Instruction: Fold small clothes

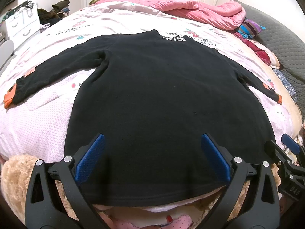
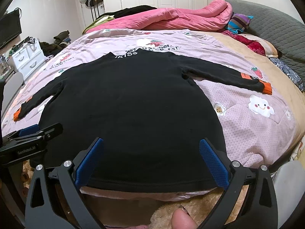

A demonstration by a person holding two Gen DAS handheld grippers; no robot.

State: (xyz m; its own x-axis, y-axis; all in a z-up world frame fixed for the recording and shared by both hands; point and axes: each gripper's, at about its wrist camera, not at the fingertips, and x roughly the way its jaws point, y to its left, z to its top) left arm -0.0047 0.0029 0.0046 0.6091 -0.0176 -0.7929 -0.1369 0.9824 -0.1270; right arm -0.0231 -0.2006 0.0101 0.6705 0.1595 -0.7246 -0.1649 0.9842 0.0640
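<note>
A black long-sleeved top lies flat on the bed with its back up, collar far from me and both sleeves spread out. The cuffs are orange. White lettering runs along the collar. My left gripper hovers open over the left part of the hem, nothing between its blue pads. My right gripper is open over the right part of the hem. Each gripper shows in the other's view: the right one at the far right, the left one at the far left.
The bed carries a pale pink patterned sheet. A bunched pink quilt and dark clothes lie at the far end, a grey cover at the right. White drawers stand left of the bed. A brown plush thing and a thumb are close below.
</note>
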